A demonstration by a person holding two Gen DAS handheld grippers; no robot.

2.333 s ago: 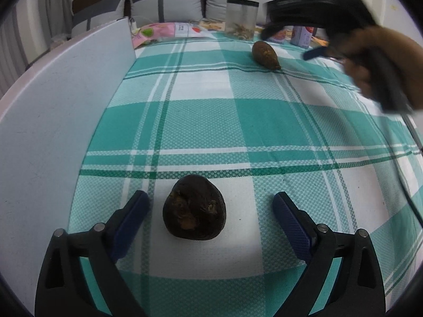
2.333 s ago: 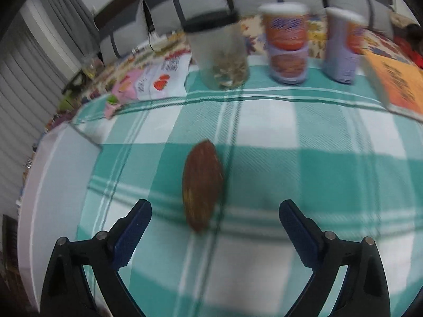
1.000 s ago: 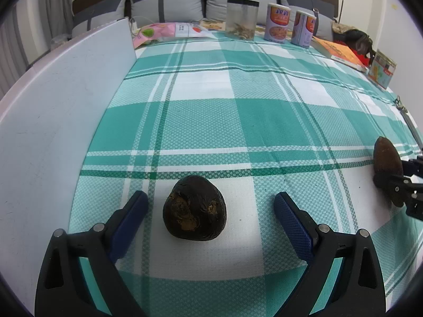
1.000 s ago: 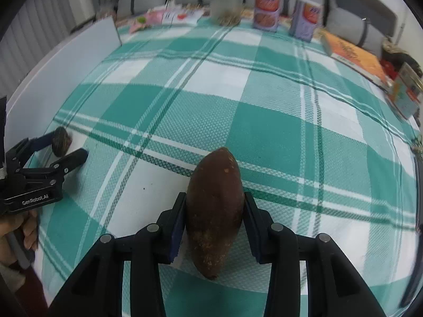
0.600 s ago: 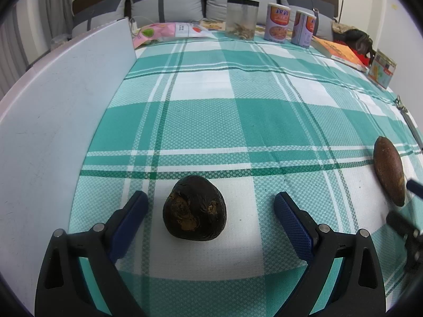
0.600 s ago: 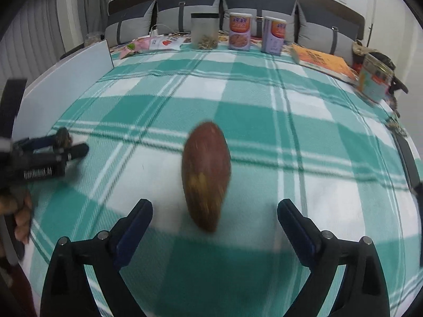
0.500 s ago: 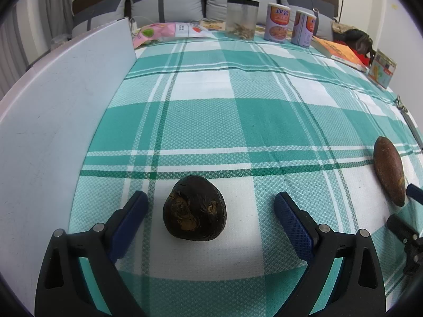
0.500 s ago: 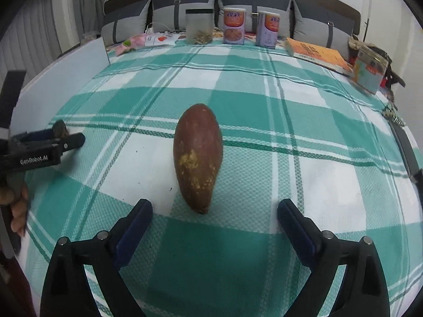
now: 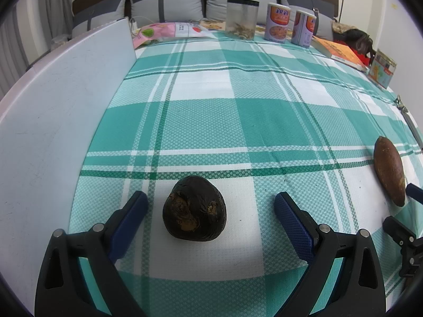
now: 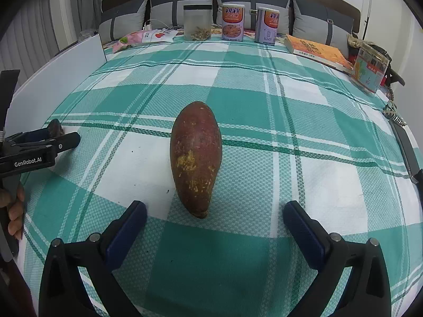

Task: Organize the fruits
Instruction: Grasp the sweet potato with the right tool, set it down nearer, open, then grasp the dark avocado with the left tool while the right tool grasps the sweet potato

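Nearest, the right tool (image 10: 214,220) is standing with its blue-padded jaws spread wide, having just been opening, and nothing is pressing against either pad. Just ahead of its tips, the sweet potato (image 10: 196,155) is lying free on the green-and-white checked cloth (image 10: 264,111), its narrow end pointing back toward the tool (a scuffed yellowish patch is showing on its skin).

Off to the left, the left tool (image 9: 210,208) is likewise resting with its jaws wide apart. A dark, roundish tuber, perhaps a taro (image 9: 194,208), is sitting on the cloth between the two pads, closer to the left one and touching neither. A person's fingers (image 10: 15,211) are curling around that tool's handle at the left edge of the right wrist view.

Beyond, a white board (image 9: 53,111) is running along the left edge of the cloth. At the far end, a clear jar (image 10: 197,22) and two printed cans (image 10: 232,22) are standing in a row before grey cushions (image 10: 182,2), with an orange book (image 10: 317,50) lying to their right.
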